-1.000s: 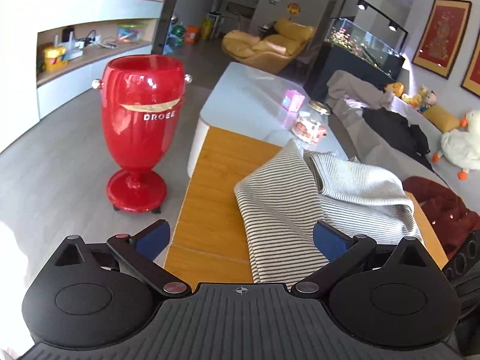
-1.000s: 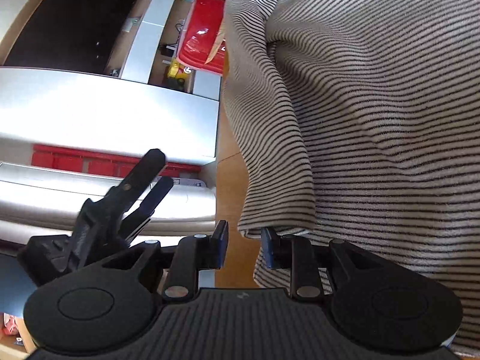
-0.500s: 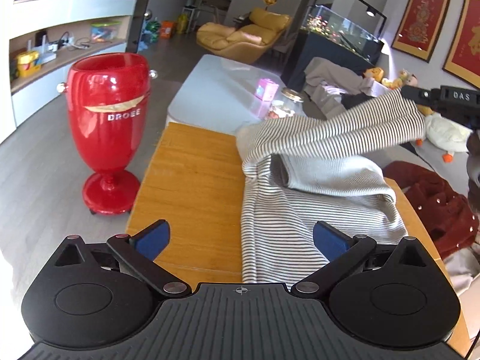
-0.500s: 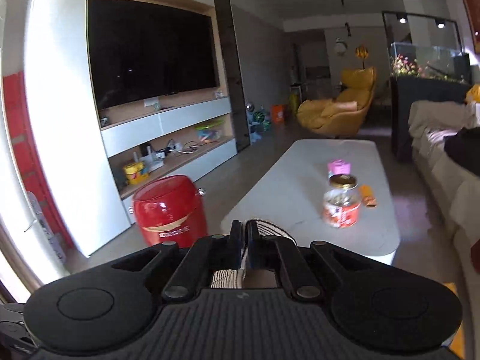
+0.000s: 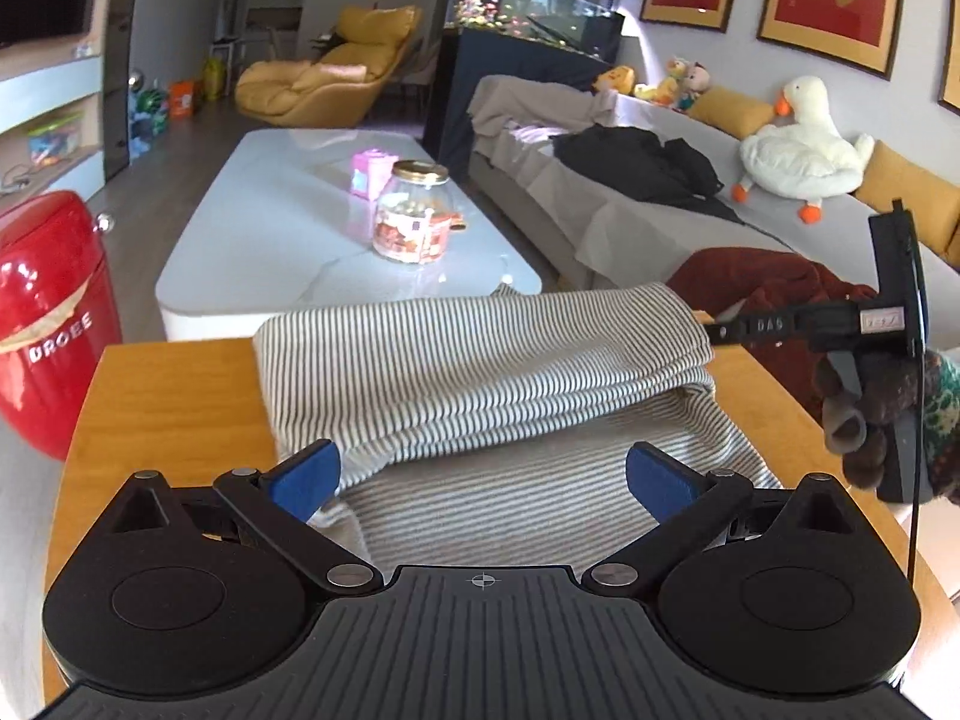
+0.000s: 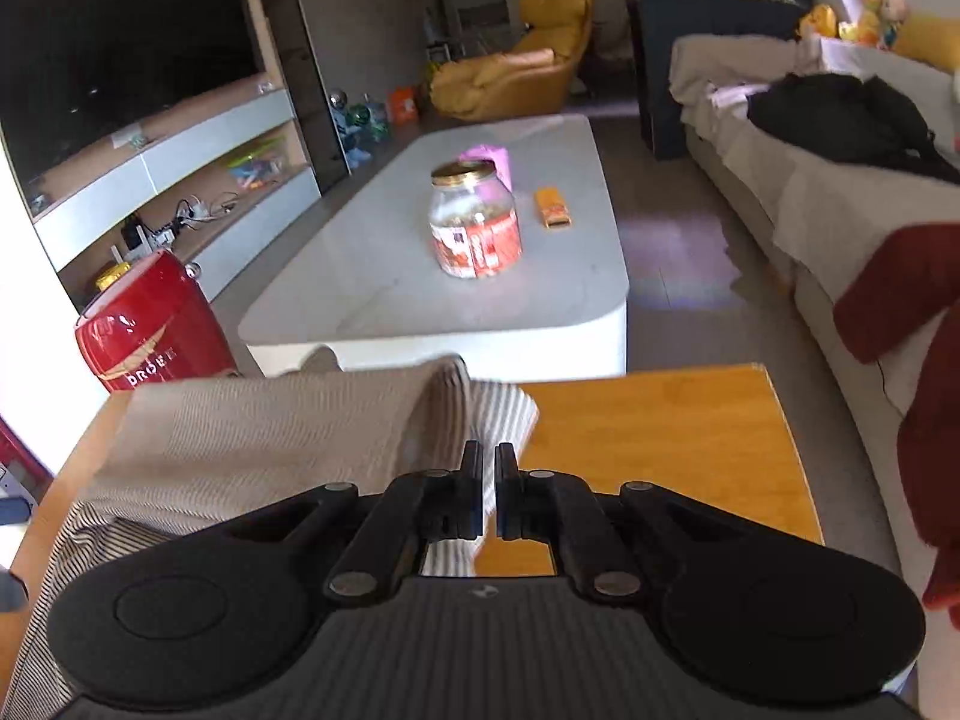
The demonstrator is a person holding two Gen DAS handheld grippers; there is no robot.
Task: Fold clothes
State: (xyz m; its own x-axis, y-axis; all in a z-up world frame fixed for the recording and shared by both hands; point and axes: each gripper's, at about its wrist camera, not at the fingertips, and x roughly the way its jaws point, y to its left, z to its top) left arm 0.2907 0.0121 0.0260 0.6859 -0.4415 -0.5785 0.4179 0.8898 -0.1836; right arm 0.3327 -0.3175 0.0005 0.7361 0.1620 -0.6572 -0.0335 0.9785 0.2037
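A black-and-white striped garment (image 5: 480, 360) lies on the wooden table (image 5: 174, 396), its upper part folded over the lower part. My left gripper (image 5: 483, 477) is open and empty, hovering over the garment's near end. My right gripper (image 6: 487, 468) is shut on the striped garment's edge (image 6: 492, 414) at the right side of the table; it also shows in the left wrist view (image 5: 720, 330) at the fold's right end. The garment (image 6: 258, 438) spreads to the left in the right wrist view.
A red vase-shaped bin (image 5: 42, 312) stands on the floor left of the wooden table. A white coffee table (image 5: 288, 222) beyond holds a glass jar (image 5: 414, 216) and a pink box (image 5: 369, 171). A dark red garment (image 5: 768, 282) lies on the sofa (image 5: 630, 222) at the right.
My right gripper has carried the garment's edge down and across, laying the lifted part flat over the rest. My left gripper has stayed open and moved closer over the garment.
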